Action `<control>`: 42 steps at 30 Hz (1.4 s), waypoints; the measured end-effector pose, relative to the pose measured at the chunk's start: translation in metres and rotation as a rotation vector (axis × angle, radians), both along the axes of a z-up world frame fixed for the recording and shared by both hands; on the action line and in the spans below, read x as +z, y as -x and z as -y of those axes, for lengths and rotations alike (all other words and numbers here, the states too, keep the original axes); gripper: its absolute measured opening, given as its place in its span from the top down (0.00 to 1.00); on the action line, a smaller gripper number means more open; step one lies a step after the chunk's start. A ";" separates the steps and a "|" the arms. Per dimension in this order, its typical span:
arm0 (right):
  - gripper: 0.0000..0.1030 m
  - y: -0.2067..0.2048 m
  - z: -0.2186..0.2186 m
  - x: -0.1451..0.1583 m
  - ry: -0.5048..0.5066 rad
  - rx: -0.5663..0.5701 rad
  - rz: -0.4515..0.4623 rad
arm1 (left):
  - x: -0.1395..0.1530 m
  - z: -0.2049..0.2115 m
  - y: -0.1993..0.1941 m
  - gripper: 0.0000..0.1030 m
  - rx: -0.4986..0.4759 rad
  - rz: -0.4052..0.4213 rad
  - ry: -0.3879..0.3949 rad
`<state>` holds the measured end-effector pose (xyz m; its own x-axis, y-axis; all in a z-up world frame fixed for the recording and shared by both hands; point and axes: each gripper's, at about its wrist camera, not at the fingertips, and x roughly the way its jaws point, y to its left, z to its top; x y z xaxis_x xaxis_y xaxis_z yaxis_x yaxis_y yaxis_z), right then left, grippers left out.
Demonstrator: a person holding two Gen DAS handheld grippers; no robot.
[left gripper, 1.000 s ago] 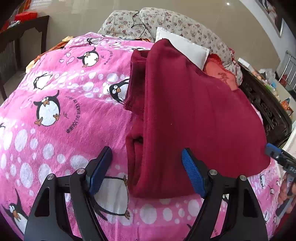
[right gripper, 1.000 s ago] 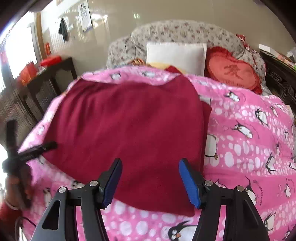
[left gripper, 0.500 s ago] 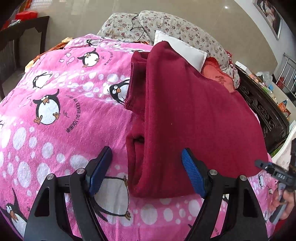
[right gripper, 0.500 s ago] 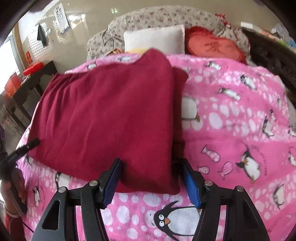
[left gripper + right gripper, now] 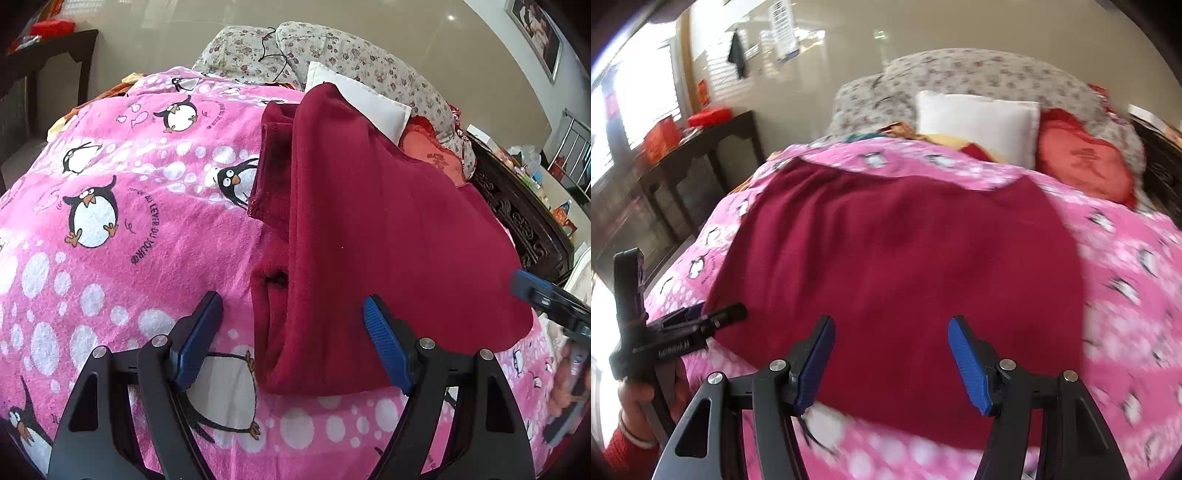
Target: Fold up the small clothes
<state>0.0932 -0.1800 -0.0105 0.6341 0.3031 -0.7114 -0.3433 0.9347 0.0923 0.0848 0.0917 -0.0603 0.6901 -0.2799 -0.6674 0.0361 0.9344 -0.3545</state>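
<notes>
A dark red garment [image 5: 369,236] lies folded on the pink penguin blanket [image 5: 110,221], its layered left edge showing a sleeve opening. My left gripper [image 5: 291,336] is open and empty, its jaws either side of the garment's near left corner, just above it. In the right wrist view the garment [image 5: 905,277] fills the middle, blurred by motion. My right gripper [image 5: 890,358] is open and empty above the garment's near edge. The left gripper also shows in the right wrist view [image 5: 713,317] at the garment's left side. The right gripper shows at the left wrist view's right edge [image 5: 539,295].
A white pillow [image 5: 975,122], a red cushion [image 5: 1086,162] and a floral headboard cushion [image 5: 332,51] sit at the far end of the bed. A dark wooden table [image 5: 701,155] stands to the left, dark carved furniture [image 5: 524,221] to the right.
My right gripper swung left and back over the middle of the garment's near edge; its view is now blurred. The left gripper barely moved.
</notes>
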 end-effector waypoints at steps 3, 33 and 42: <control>0.40 -0.020 -0.018 -0.006 -0.028 0.011 -0.015 | 0.001 0.000 0.001 0.23 -0.003 0.004 0.001; 0.39 -0.093 -0.110 -0.009 -0.224 0.141 -0.142 | 0.003 -0.034 -0.015 0.20 -0.010 0.025 0.222; 0.39 -0.058 -0.050 -0.004 -0.212 0.112 -0.107 | 0.017 -0.039 -0.062 0.20 0.033 -0.009 0.189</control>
<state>0.1515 -0.1297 -0.0143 0.5130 0.5163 -0.6857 -0.4211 0.8475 0.3231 0.1468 0.1311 -0.0435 0.6955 -0.3778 -0.6112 0.0023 0.8517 -0.5240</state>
